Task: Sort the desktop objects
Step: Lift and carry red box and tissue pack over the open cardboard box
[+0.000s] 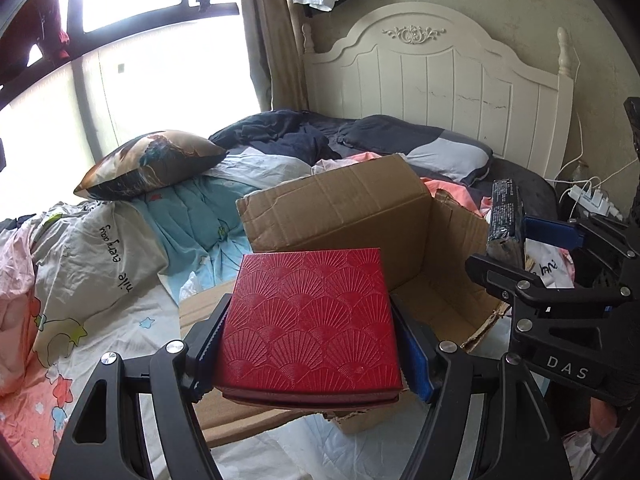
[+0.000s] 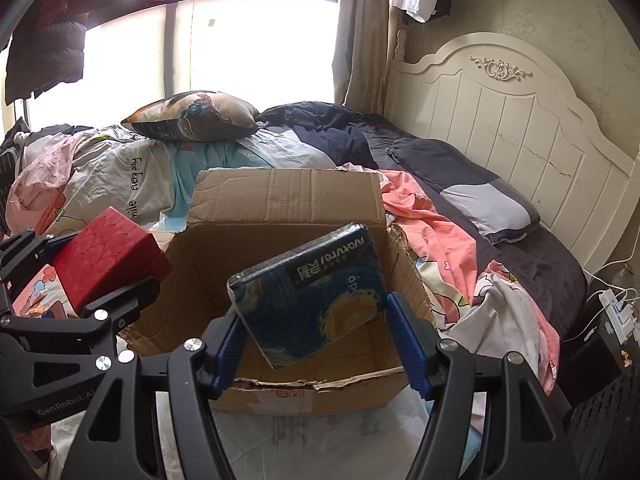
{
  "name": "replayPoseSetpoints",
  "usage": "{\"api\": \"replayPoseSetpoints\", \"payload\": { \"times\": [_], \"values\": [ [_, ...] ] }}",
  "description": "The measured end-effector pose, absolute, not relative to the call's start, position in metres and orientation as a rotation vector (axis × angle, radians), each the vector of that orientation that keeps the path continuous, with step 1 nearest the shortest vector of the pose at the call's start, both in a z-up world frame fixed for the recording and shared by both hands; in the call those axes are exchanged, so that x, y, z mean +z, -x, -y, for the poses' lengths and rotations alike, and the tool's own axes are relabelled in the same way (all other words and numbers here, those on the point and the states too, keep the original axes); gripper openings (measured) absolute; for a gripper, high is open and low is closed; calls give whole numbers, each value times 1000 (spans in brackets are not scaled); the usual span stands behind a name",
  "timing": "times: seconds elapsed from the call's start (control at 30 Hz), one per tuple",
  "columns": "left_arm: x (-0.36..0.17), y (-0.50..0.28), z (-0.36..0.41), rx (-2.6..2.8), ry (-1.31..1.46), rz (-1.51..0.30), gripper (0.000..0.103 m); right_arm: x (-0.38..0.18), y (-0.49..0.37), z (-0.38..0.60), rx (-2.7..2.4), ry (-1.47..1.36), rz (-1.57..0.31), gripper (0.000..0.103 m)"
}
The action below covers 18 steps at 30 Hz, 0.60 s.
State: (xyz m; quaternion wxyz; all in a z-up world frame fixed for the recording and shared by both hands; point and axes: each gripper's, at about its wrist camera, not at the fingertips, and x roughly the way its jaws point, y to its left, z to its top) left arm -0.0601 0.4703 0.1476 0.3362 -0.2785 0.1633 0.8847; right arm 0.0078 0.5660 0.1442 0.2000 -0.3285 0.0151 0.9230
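Red embossed box (image 1: 310, 324) and tilted blue packet (image 2: 316, 294) held above open cardboard carton (image 2: 280, 216).

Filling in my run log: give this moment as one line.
left gripper: holds red fan-embossed box | right gripper: holds blue starry-print pack | open brown cardboard box: ahead

The left gripper (image 1: 308, 344) points forward and down, its two fingers (image 1: 208, 344) spread wide and pressed flat against opposite sides of a red box (image 1: 308, 320), which sits level between them. In the right wrist view this gripper enters from nine o'clock, the box raised at its tip.

The right gripper (image 2: 316, 332) is pitched down at a like angle. Its blue-padded fingers (image 2: 408, 344) clamp a dark blue packet (image 2: 312, 292) by its lower edges; the packet stands tilted, its top leaning toward one o'clock. From the left wrist view this gripper reaches in from three o'clock, packet at its tip. The two grippers are side by side, close but apart.
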Motion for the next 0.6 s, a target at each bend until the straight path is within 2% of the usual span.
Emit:
{"api": "replayPoseSetpoints", "payload": {
  "times": [0.6],
  "values": [
    [151,55,-488,2309,718,-481,75,139,2,-588,2558,1045,-63,63]
  ]
}}
